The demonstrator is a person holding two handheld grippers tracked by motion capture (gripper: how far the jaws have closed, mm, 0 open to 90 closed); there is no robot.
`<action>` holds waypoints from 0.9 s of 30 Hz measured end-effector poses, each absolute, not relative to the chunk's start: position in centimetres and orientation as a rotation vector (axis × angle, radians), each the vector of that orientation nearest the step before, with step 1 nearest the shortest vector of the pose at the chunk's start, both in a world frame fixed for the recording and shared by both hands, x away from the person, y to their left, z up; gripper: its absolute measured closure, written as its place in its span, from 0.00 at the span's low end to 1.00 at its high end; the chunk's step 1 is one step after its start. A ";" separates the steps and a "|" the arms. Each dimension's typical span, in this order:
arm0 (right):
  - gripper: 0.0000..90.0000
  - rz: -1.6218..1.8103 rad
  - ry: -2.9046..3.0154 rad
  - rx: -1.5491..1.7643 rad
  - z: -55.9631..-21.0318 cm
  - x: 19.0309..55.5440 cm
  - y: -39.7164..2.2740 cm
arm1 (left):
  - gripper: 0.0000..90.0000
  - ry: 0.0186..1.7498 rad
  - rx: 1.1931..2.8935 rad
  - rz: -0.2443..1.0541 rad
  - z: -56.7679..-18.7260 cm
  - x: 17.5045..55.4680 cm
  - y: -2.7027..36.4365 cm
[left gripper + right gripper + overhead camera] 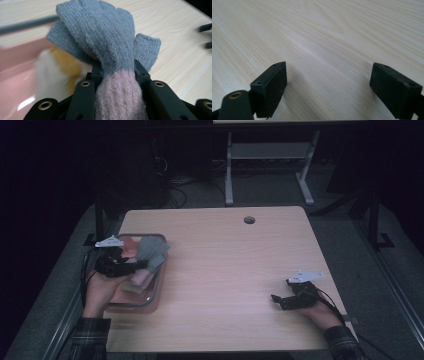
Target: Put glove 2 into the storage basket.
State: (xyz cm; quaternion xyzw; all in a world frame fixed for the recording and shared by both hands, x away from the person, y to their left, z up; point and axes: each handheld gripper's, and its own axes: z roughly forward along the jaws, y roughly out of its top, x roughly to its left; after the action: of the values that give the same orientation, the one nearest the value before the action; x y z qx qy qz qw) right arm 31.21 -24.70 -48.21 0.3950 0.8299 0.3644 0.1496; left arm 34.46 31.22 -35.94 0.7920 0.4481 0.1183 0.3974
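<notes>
A grey knitted glove (105,37) with a pink cuff hangs out between the jaws of my left gripper (116,72), which is shut on it near the cuff. From above, that glove (151,252) is lifted over the right edge of a pink tray (156,292) at the table's left. In the tray lies a blurred white and yellow soft thing (56,70), also seen as a pale bundle (137,282) below the glove. My right gripper (281,301) rests low at the table's right, its jaws wide apart (328,85) over bare wood with nothing between them.
The wooden table (225,270) has a round cable hole (249,220) near its far edge. A white desk frame (267,165) and cables stand on the dark floor behind. The other gripper's jaw tips (206,35) show at the right of the left gripper view.
</notes>
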 end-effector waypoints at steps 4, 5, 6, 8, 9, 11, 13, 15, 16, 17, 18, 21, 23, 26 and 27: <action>0.16 1.047 2.384 1.136 -48.2 31.2 -24.7 | 0.76 1.198 2.017 0.277 -37.4 34.9 32.5; 0.16 1.047 2.384 1.136 -48.2 31.2 -24.7 | 0.75 1.206 2.025 0.263 -37.9 35.1 32.6; 0.16 1.047 2.384 1.135 -48.2 31.2 -24.7 | 0.74 1.224 2.035 0.259 -38.4 35.4 32.5; 0.16 1.046 2.383 1.134 -48.2 31.2 -24.7 | 0.65 1.262 2.043 0.263 -38.9 35.6 32.6; 0.16 1.047 2.383 1.132 -48.2 31.2 -24.7 | 0.60 1.281 2.052 0.272 -39.1 35.7 32.6; 0.15 1.046 2.382 1.132 -48.2 31.2 -24.7 | 0.44 1.294 2.057 0.316 -39.0 35.7 32.7; 0.15 1.046 2.382 1.132 -48.2 31.2 -24.7 | 0.30 1.301 2.037 0.345 -38.7 35.7 32.9; 0.15 1.046 2.383 1.133 -48.2 31.2 -24.7 | 0.26 1.299 2.018 0.380 -38.1 35.6 33.1; 0.15 1.047 2.384 1.135 -48.2 31.2 -24.7 | 0.22 1.296 2.013 0.390 -37.7 35.5 33.1; 0.15 1.047 2.384 1.137 -48.2 31.2 -24.7 | 0.22 1.280 2.007 0.398 -37.4 35.4 33.0; 0.15 1.047 2.384 1.136 -48.2 31.2 -24.7 | 0.22 1.268 2.000 0.401 -37.0 35.3 32.8; 0.15 1.047 2.385 1.136 -48.2 31.2 -24.7 | 0.21 1.227 1.996 0.384 -36.5 35.1 32.1; 0.15 1.047 2.385 1.136 -48.2 31.2 -24.7 | 0.21 1.148 1.989 0.352 -35.9 35.0 30.6; 0.15 1.047 2.385 1.136 -48.2 31.2 -24.7 | 0.21 1.081 2.005 0.317 -35.7 34.8 28.7; 0.15 1.047 2.385 1.136 -48.2 31.2 -24.7 | 0.21 1.056 2.019 0.302 -35.7 34.7 27.9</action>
State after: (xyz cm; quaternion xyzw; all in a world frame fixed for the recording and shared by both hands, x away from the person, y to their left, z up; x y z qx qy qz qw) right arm 31.21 -24.71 -48.21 0.3952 0.8299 0.3643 0.1496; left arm 34.73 27.88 -35.74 0.8016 0.4191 0.1199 0.4092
